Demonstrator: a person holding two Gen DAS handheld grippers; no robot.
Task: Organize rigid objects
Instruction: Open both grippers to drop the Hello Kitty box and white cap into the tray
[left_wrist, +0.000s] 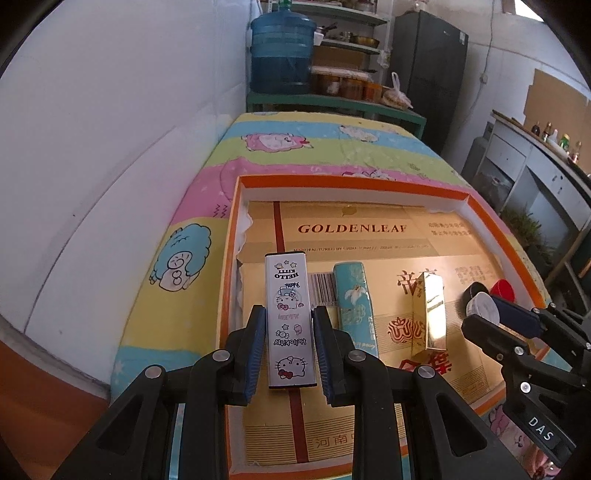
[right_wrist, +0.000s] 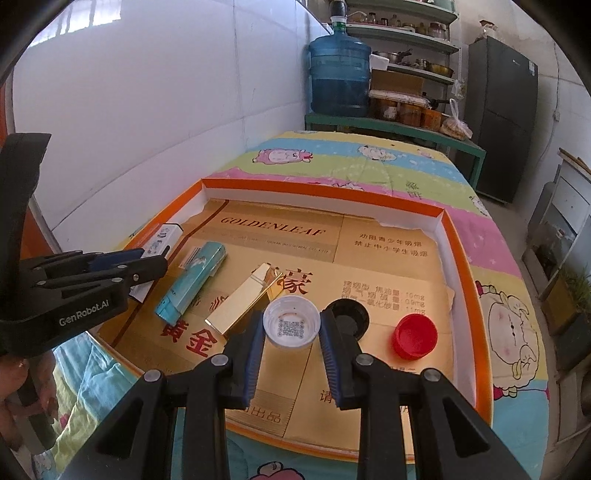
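While the left wrist view looks down into the orange-rimmed tray (left_wrist: 236, 229) lying on the bed (left_wrist: 303, 147), the left gripper (left_wrist: 290, 354) is closed on the white cartoon-printed box (left_wrist: 291, 321), with the teal box (left_wrist: 356, 302) and gold box (left_wrist: 434, 314) lying beside it to the right. From the right wrist view, the right gripper (right_wrist: 291, 341) clamps the clear cap (right_wrist: 291, 322), held open side up between its pads, with the black cap (right_wrist: 349, 314) just beside its right finger and the red cap (right_wrist: 414, 336) farther right.

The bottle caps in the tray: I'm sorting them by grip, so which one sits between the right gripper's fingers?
The white cap, open side up with a QR code inside. The black cap and red cap lie free to its right.
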